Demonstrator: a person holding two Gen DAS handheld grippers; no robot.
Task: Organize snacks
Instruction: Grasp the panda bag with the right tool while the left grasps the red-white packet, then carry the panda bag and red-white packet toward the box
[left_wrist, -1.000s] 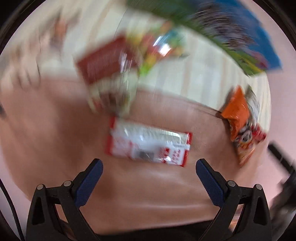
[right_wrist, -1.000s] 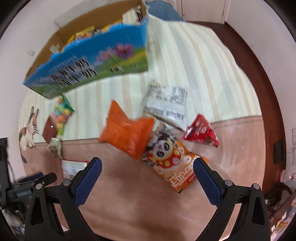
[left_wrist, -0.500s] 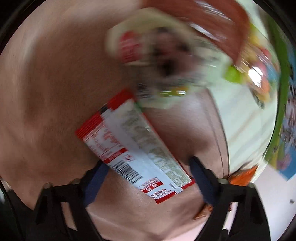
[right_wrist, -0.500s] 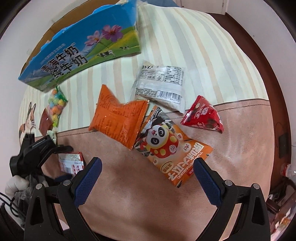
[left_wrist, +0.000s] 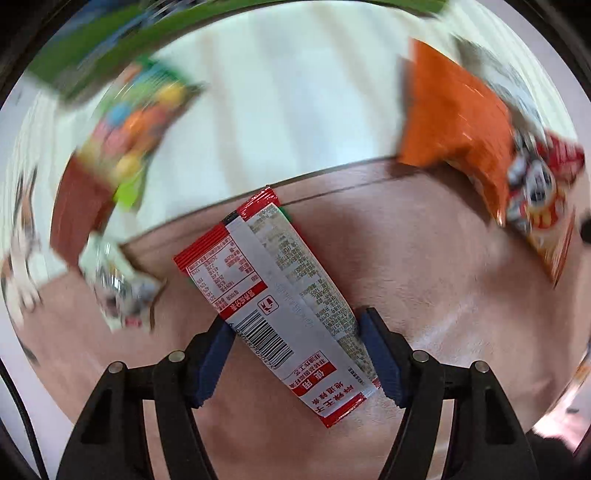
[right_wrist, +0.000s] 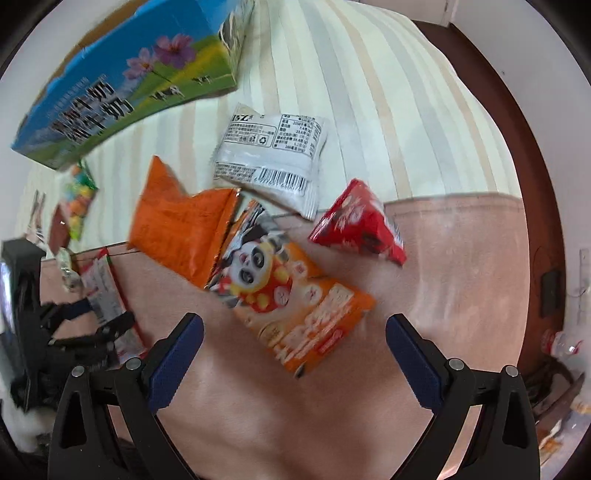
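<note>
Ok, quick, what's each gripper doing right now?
Left gripper: just been closing, fingers now against both edges of the red-and-white packet.
Right gripper: open, holding nothing.

A cream bedcover with pale stripes (right_wrist: 369, 110) fills the upper middle of the frame, meeting a pinkish-brown blanket (right_wrist: 443, 277) across the lower half. A dark wooden bed frame (right_wrist: 517, 129) curves down the right side. At the lower right edge lies a clear plastic bottle (right_wrist: 561, 343), blurred.
</note>
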